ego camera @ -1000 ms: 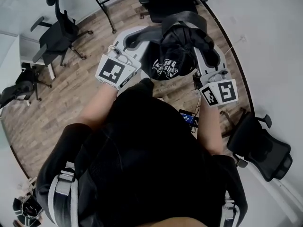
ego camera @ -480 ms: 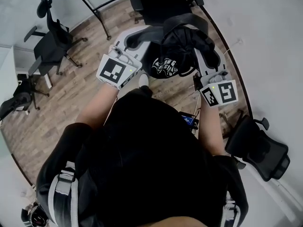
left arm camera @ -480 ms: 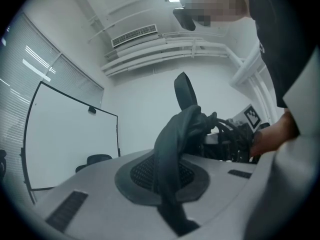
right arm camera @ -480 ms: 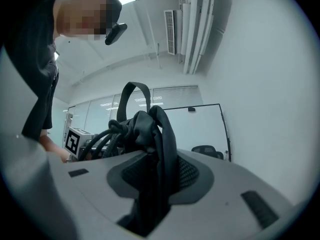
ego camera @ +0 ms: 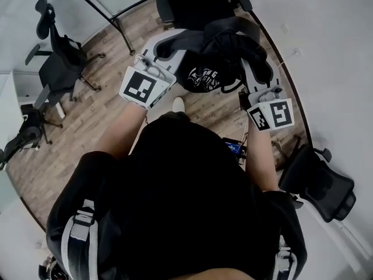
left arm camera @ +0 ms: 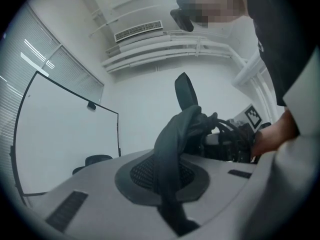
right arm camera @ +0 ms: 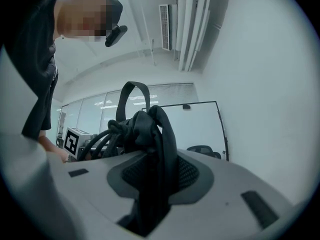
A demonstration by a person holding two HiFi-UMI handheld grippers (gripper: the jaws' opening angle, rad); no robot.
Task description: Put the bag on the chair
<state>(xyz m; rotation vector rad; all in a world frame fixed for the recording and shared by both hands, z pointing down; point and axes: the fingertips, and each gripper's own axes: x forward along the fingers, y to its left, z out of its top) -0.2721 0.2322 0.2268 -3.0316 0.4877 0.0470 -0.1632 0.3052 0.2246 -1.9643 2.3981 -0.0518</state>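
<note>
A black bag point(ego camera: 217, 57) with a white print hangs between my two grippers, above the wood floor. My left gripper point(ego camera: 166, 46) is shut on one dark strap point(left arm camera: 167, 184), which runs up between its jaws. My right gripper point(ego camera: 256, 69) is shut on the bag's other strap point(right arm camera: 155, 179). The bunched bag point(right arm camera: 137, 126) rises just past the right jaws. A black office chair point(ego camera: 192, 2) stands right beyond the bag at the top of the head view, its seat partly hidden by the bag.
More black office chairs stand at the left point(ego camera: 58, 63), far left point(ego camera: 23, 133) and lower right point(ego camera: 317, 182). A whiteboard on a black frame point(ego camera: 111, 16) stands at the upper left. A white wall point(ego camera: 332, 51) curves along the right. My own foot point(ego camera: 178, 104) shows under the bag.
Both grippers and the bag have moved a little toward the chair at the top. The chairs on the left have slid leftward in the view. Both grips are unchanged.
</note>
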